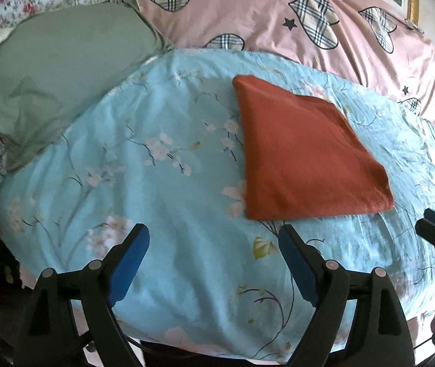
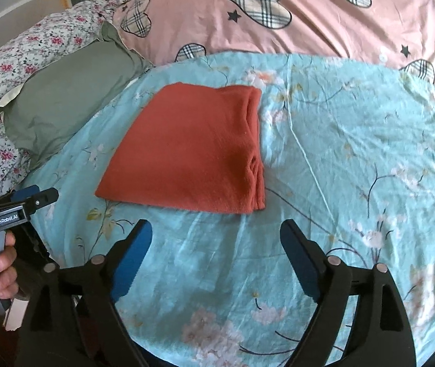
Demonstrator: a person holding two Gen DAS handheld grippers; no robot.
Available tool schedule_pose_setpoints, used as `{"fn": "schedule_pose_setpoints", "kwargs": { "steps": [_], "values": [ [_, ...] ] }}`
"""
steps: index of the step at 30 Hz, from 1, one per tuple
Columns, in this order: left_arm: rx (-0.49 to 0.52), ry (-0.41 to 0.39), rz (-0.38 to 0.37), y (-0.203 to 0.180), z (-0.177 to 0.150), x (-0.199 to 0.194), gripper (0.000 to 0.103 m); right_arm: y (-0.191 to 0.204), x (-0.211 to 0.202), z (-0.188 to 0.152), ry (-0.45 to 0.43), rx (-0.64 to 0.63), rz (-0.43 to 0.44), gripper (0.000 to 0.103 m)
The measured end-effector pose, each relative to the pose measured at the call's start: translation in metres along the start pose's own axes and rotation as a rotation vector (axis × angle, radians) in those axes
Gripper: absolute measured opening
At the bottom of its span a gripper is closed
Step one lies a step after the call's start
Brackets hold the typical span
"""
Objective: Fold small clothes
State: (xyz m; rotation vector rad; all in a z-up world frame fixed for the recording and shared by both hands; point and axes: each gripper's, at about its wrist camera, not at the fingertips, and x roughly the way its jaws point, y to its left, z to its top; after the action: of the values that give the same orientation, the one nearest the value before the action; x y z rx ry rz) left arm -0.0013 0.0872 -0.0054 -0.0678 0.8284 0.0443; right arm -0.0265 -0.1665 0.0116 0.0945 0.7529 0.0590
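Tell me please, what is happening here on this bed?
A person holds a two-finger gripper in each hand and is folding small clothes. A rust-red cloth lies folded into a neat rectangle on the light blue floral sheet. The left gripper and the right gripper are open, near the cloth without touching it.

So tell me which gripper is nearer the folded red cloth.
Left, though only narrowly. The left gripper hangs open with one fingertip close to the red cloth at its near edge. The right gripper is open too, slightly further back from that edge.
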Motion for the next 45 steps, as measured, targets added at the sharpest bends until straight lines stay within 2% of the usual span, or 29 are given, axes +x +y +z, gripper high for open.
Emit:
{"fn": "schedule_pose_setpoints", "kwargs": {
  "steps": [4, 10, 20, 27, 45],
  "values": [
    [0.033, -0.004, 0.033, -0.004, -0.002, -0.009, 0.089, 0.002, -0.01, 0.001, -0.011, -0.016, -0.009, 0.091],
    [0.095, 0.005, 0.043, -0.012, -0.005, -0.01, 0.09, 0.002, -0.015, 0.0, -0.005, -0.02, -0.013, 0.097],
    [0.184, 0.02, 0.068, -0.037, 0.005, 0.0, 0.097, 0.011, 0.01, 0.003, 0.055, -0.024, 0.01, 0.099],
    [0.204, 0.058, 0.088, -0.049, 0.015, 0.021, 0.097, 0.017, 0.03, 0.005, 0.107, -0.043, 0.013, 0.099],
    [0.214, -0.018, 0.083, -0.062, 0.036, 0.027, 0.1, 0.011, 0.052, 0.036, 0.097, -0.063, 0.011, 0.102]
  ]
}}
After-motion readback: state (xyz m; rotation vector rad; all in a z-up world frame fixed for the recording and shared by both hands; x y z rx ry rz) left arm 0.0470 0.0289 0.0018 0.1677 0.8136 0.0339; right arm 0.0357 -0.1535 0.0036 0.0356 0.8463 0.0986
